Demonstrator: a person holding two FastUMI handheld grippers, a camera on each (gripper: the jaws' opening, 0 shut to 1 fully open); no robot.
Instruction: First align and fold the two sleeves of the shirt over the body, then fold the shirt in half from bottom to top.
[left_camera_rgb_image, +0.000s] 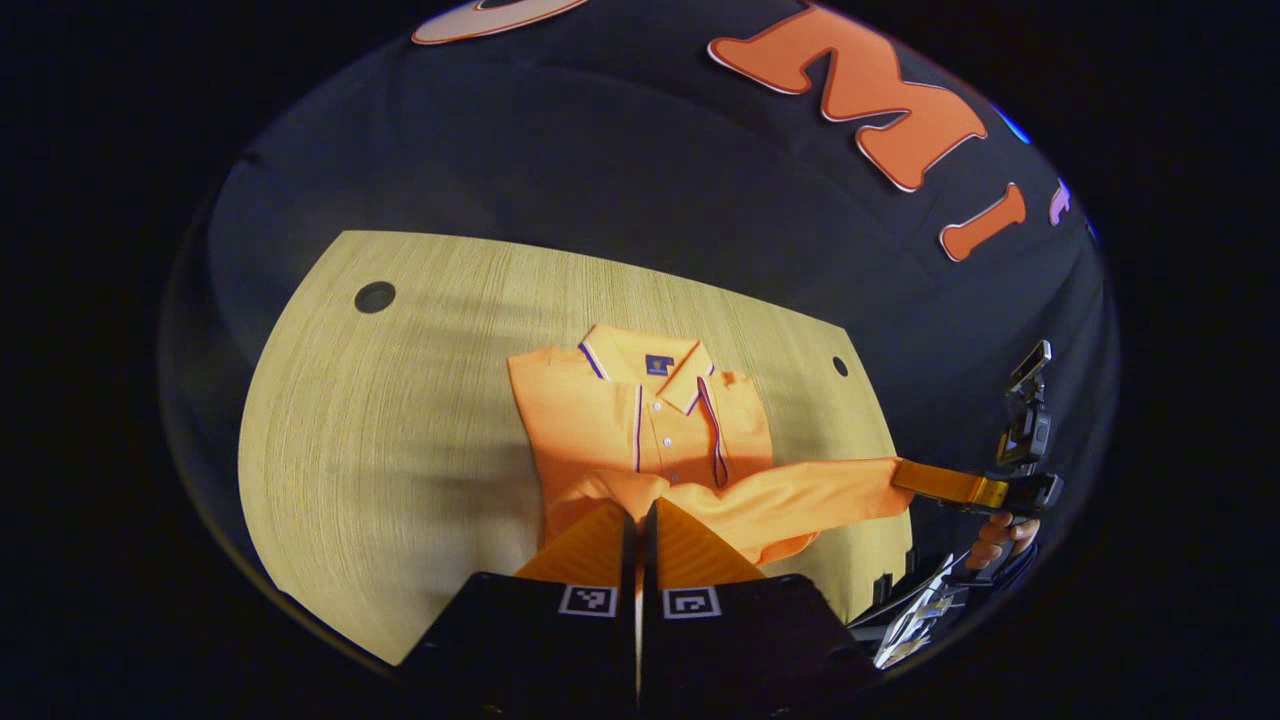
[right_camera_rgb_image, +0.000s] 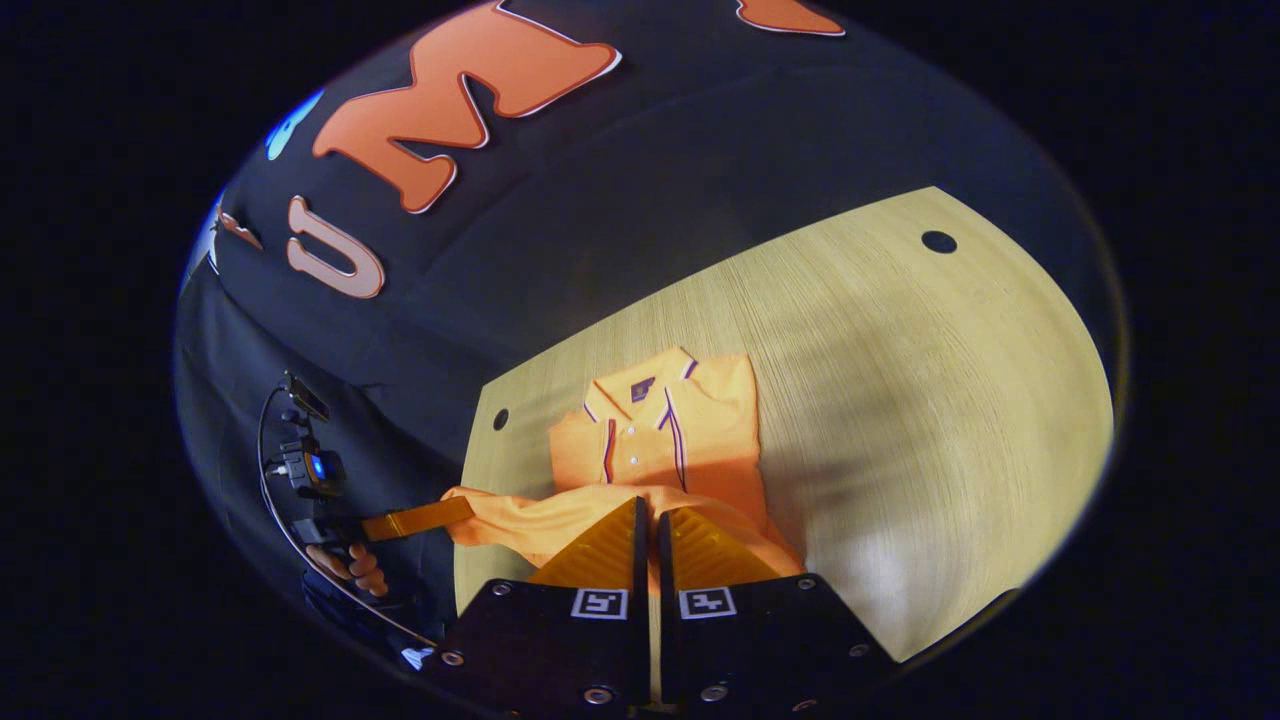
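An orange polo shirt (left_camera_rgb_image: 650, 410) lies collar-up on the wooden table (left_camera_rgb_image: 400, 450), its sleeves folded in over the body. Its bottom hem (left_camera_rgb_image: 800, 495) is lifted off the table and stretched between both grippers. My left gripper (left_camera_rgb_image: 640, 515) is shut on one end of the hem. The right gripper (left_camera_rgb_image: 897, 474) pinches the other end, out past the table's right edge. In the right gripper view, my right gripper (right_camera_rgb_image: 648, 515) is shut on the hem (right_camera_rgb_image: 540, 520) above the shirt (right_camera_rgb_image: 690, 430), and the left gripper (right_camera_rgb_image: 468, 510) holds the far end.
The table (right_camera_rgb_image: 950, 400) has a cable hole near each back corner (left_camera_rgb_image: 375, 296) (left_camera_rgb_image: 840, 366). A hand (left_camera_rgb_image: 1000, 540) holds the right gripper beyond the table edge, and a hand (right_camera_rgb_image: 350, 565) holds the left one. The black booth wall stands behind.
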